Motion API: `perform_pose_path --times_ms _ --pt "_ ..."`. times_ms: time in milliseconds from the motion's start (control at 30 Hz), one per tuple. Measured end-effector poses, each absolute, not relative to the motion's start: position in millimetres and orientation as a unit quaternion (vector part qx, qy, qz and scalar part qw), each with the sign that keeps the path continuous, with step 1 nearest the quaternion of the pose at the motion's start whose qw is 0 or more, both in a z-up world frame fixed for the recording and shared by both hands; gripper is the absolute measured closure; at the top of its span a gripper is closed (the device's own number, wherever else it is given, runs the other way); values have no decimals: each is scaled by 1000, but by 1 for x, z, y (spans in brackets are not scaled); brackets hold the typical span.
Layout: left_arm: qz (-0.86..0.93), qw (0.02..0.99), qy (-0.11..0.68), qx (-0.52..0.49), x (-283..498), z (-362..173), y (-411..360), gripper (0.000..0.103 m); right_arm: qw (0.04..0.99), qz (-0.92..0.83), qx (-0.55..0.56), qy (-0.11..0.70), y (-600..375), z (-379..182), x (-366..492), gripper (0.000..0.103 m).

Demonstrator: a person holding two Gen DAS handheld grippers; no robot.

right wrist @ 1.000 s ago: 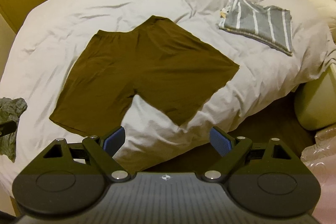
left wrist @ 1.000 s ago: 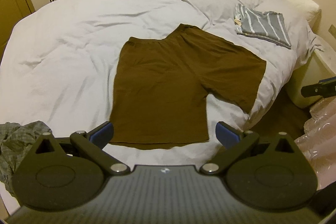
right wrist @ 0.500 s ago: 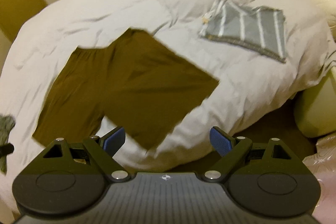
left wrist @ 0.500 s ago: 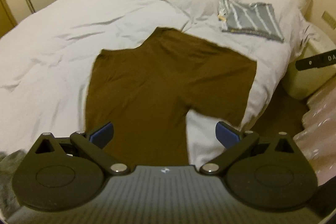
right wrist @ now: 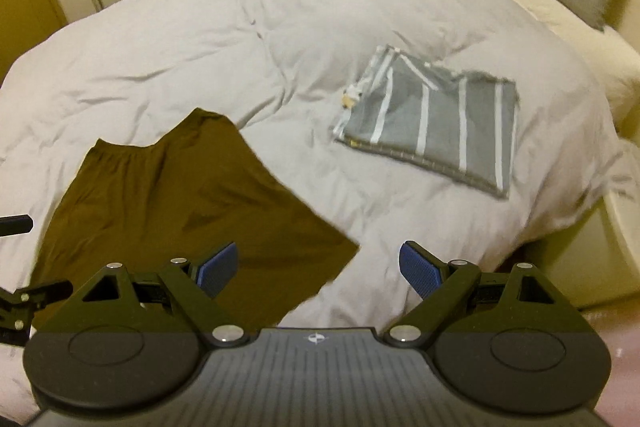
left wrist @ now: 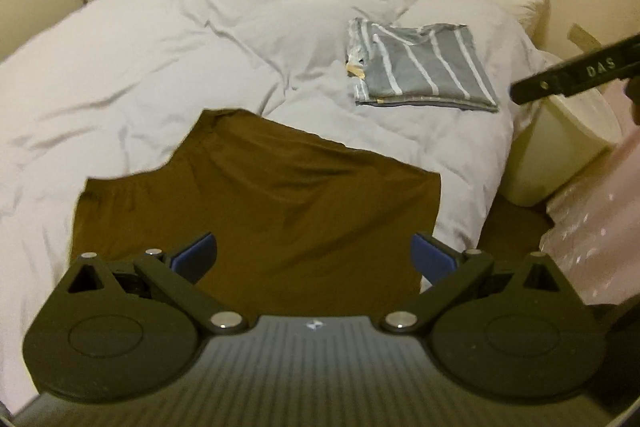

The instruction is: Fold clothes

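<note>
Jaws of both grippers, left gripper (left wrist: 314, 253) and right gripper (right wrist: 319, 263), wide apart over one brown shorts (left wrist: 256, 211), one folded striped garment (right wrist: 436, 131) beyond.

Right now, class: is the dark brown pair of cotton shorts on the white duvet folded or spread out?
Spread out. The dark brown shorts lie flat in one layer on the white duvet, waistband visible.

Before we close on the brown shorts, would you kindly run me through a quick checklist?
1. Left hand-held gripper open: ok.
2. Right hand-held gripper open: ok.
3. Brown shorts spread flat on the duvet: ok.
4. Hem between the left fingers: cannot tell, hidden below.
5. Right gripper over the leg corner: ok.
6. Folded striped garment apart from the shorts: ok.
</note>
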State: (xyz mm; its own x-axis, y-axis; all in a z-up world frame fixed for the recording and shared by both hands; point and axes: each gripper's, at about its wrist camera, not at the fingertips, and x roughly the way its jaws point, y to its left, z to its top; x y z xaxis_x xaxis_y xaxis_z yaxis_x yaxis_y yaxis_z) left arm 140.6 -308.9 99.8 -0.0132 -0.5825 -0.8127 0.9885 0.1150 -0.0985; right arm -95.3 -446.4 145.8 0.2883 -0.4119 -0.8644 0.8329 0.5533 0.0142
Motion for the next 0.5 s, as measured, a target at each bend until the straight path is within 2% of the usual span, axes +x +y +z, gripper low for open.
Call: perform_pose_path --times_ms 100,200,300,400,467,500 --pt "-593 659 384 259 131 93 -333 2 785 -363 220 451 -488 135 -84 14" --pt "-542 712 381 232 111 81 -352 4 809 -298 187 470 -533 117 -69 14" --pt "-470 755 395 230 74 65 -371 9 828 -231 153 487 -579 99 -53 15" --pt "-428 770 420 220 37 49 -385 13 834 -164 120 513 -618 83 -43 21" --pt "-419 766 439 215 14 36 -396 33 834 -126 99 528 -638 80 -42 21" --pt "-421 760 448 213 3 28 -403 40 835 -111 87 532 -647 80 -44 21"
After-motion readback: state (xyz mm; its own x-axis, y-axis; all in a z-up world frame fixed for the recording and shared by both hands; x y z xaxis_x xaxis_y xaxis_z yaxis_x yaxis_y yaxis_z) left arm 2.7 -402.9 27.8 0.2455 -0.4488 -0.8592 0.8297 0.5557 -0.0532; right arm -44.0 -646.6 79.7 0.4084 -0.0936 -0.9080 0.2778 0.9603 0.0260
